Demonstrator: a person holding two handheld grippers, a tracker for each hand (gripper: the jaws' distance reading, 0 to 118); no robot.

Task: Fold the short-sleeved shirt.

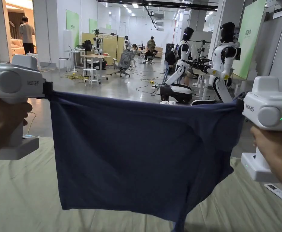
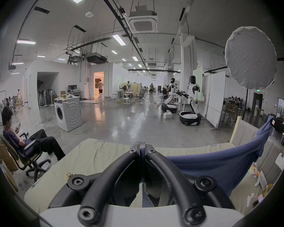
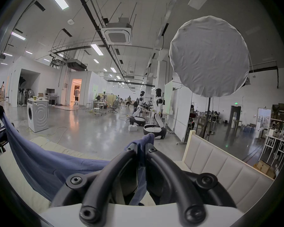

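- Left tongs (image 2: 142,148) and right tongs (image 3: 141,147) each pinch closed on a top corner of the shirt (image 1: 143,151).
- Held stretched above the bed (image 1: 22,193), it hangs flat, likely for laying down.

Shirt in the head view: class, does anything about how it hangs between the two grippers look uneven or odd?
Yes. The shirt is stretched between the left gripper and the right gripper, but its lower edge slants, hanging lower toward the right, where a strip of cloth trails down.

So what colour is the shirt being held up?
Plain dark navy blue shirt, best in the head view.
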